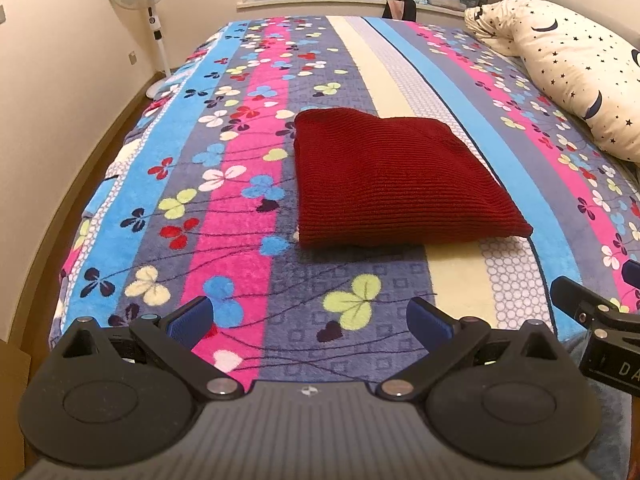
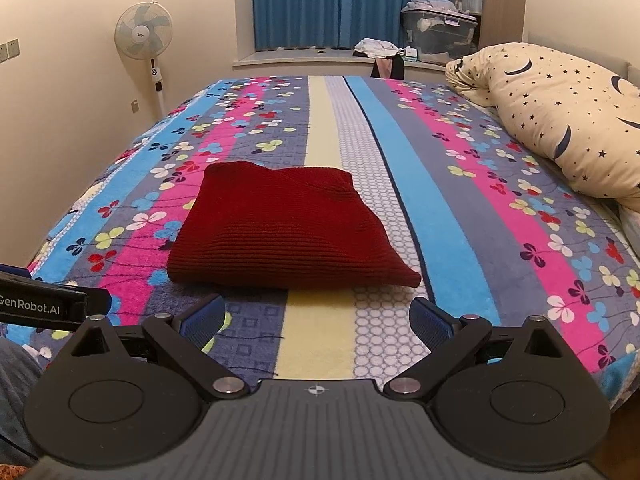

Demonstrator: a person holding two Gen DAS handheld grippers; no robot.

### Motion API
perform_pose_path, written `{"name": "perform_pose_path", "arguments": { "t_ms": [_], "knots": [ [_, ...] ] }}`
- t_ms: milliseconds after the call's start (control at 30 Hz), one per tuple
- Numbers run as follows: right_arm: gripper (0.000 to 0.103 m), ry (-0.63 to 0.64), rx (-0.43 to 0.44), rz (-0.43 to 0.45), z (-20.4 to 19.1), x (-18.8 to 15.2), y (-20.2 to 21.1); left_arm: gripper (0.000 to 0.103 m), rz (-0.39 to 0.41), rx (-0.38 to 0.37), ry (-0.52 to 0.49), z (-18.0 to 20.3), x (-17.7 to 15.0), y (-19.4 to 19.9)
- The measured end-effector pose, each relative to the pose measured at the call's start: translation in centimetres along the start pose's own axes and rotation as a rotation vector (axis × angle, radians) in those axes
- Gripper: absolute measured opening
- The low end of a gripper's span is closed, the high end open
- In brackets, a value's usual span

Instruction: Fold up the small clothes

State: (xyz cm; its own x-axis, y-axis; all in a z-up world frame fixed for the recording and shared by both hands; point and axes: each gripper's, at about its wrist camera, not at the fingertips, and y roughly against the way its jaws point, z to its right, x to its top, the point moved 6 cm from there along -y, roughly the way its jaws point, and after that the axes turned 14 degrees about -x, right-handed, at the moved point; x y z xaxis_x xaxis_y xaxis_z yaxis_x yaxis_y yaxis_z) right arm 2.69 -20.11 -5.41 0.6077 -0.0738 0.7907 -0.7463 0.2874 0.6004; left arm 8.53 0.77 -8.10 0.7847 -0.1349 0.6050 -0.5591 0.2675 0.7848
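A dark red ribbed knit garment (image 1: 394, 178) lies folded into a thick rectangle on the striped flowered blanket (image 1: 240, 216). It also shows in the right wrist view (image 2: 284, 230). My left gripper (image 1: 310, 318) is open and empty, held over the near part of the bed, short of the garment. My right gripper (image 2: 318, 318) is open and empty, also just short of the garment's near edge. The right gripper shows at the right edge of the left wrist view (image 1: 592, 312), and the left gripper's body shows at the left edge of the right wrist view (image 2: 44, 306).
A cream pillow with stars and moons (image 1: 572, 64) lies at the bed's right side, also in the right wrist view (image 2: 560, 116). A standing fan (image 2: 144, 40) is by the left wall. A window ledge with clothes and a plastic box (image 2: 438, 36) is beyond the bed.
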Motion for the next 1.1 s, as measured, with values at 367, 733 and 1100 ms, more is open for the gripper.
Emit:
{"name": "perform_pose_path", "arguments": {
  "t_ms": [367, 733, 1100],
  "knots": [
    [0.098, 0.0, 0.001, -0.001, -0.01, 0.05, 0.03, 0.103, -0.005, 0.004, 0.001, -0.01, 0.02, -0.08],
    [0.098, 0.0, 0.003, -0.003, 0.05, 0.03, 0.0, 0.103, -0.006, 0.008, -0.01, -0.2, 0.08, -0.24],
    [0.098, 0.0, 0.002, -0.003, -0.06, 0.0, 0.01, 0.103, -0.007, 0.009, -0.026, -0.17, -0.02, -0.4]
  ]
}}
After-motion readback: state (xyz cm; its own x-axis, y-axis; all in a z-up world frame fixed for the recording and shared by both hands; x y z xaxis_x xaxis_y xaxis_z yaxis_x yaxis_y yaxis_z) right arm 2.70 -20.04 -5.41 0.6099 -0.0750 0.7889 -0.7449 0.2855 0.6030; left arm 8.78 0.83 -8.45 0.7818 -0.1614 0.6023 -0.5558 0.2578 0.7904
